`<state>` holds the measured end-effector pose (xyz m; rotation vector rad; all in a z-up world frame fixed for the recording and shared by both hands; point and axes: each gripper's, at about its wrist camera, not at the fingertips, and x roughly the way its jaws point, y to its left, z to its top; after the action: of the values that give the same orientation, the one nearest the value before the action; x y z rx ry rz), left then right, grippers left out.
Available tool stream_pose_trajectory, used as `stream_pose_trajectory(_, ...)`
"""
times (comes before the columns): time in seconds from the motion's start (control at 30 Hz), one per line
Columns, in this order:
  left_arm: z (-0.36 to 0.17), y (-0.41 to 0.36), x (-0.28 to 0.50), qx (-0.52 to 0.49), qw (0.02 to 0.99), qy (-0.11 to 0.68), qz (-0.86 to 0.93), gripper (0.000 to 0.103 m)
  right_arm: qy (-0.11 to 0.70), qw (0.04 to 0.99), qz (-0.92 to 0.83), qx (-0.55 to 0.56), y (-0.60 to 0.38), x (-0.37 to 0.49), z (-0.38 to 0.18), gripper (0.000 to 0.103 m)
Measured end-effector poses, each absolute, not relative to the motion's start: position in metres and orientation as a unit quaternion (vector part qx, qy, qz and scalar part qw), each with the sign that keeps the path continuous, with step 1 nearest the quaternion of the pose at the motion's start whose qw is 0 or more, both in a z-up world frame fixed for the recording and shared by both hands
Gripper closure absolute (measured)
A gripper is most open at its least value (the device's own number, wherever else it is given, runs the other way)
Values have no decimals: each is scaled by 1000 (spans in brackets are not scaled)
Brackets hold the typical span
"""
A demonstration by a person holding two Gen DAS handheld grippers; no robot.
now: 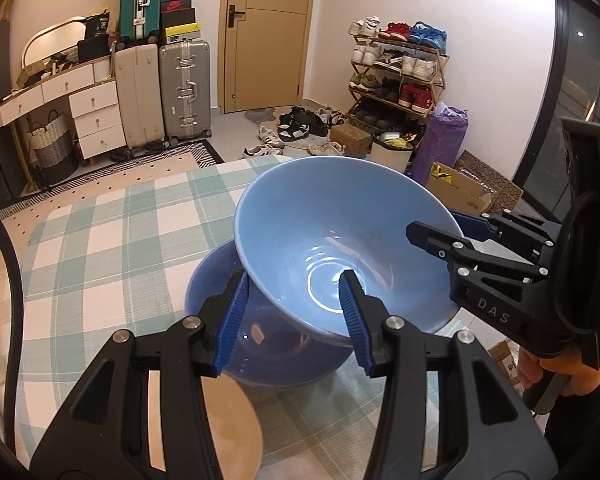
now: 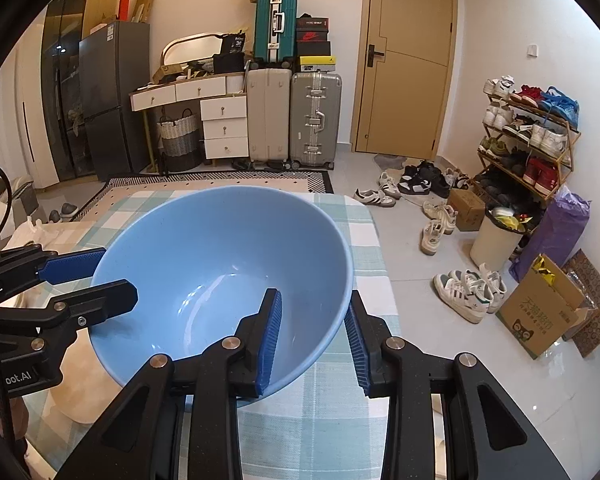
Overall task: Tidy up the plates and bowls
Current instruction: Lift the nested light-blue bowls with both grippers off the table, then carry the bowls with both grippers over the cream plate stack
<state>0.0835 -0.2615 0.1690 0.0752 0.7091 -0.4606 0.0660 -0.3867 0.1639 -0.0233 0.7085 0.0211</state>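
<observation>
A light blue bowl (image 1: 320, 232) (image 2: 220, 248) hangs tilted above the checked tablecloth (image 1: 100, 240), held from both sides. My left gripper (image 1: 294, 316) is shut on its near wall, one blue pad outside and one inside. My right gripper (image 2: 314, 340) is shut on the opposite wall in the same way. Each wrist view shows the other tool clamped on the rim: the right gripper (image 1: 440, 232) and the left gripper (image 2: 104, 276). A darker blue bowl (image 1: 260, 352) stands on the cloth directly under the lifted one. A tan round plate (image 1: 228, 432) lies in front of it.
A cream plate (image 2: 76, 400) lies on the table under the left tool. The table's right edge (image 2: 384, 280) drops to a tiled floor with loose shoes (image 2: 468, 292) and a cardboard box (image 2: 540, 312). Suitcases (image 2: 292, 112) and a door stand far behind. A hand (image 1: 560, 372) grips the right tool.
</observation>
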Motion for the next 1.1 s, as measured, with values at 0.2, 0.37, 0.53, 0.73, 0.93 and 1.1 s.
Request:
stream_pose_trajectory(0.2, 161, -242, 92, 32, 914, 350, -203, 59, 350, 936, 26, -12, -369, 80, 155, 70)
stream_pose_trajectory(0.37, 152, -233, 101, 35, 915, 352, -193, 59, 351, 936, 31, -13, -357, 90, 146, 70)
stream_pose_trajectory(0.53, 140, -232, 110, 45, 915, 355, -185, 59, 357, 934, 34, -11, -350, 97, 135, 70)
stream_pose_trajectory(0.73, 125, -230, 119, 46, 914, 363, -176, 59, 364, 931, 36, -10, -344, 103, 119, 70)
stream_pose_trajectory(0.93, 109, -229, 126, 52, 913, 368, -167, 59, 369, 929, 39, -12, -342, 108, 103, 70)
stream_pose_trajectory(1.1, 98, -228, 132, 53, 913, 371, -161, 59, 372, 927, 38, -21, -337, 111, 92, 70)
